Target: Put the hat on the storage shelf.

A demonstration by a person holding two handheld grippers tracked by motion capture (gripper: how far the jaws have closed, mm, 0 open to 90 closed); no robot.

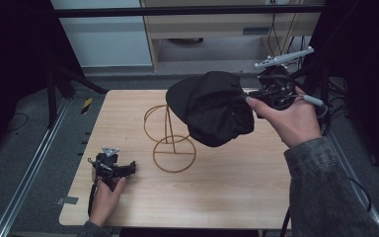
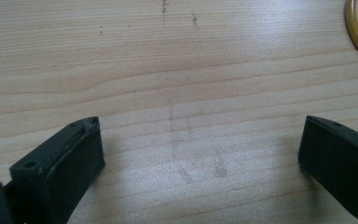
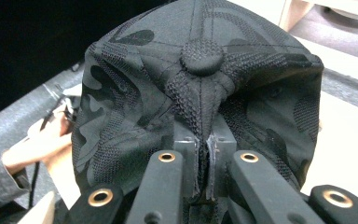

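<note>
Right gripper [image 1: 256,97] fingers clamped on black cap [image 1: 212,106], held upper centre just above-right of wire stand [image 1: 170,140]; left gripper [image 1: 123,169] fingers apart, lower left on tabletop [image 1: 227,187].

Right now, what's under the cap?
The cap, pinched in the right gripper, hangs over the gold wire stand on the table. The stand's base ring and part of the upper ring show; its top is covered.
</note>
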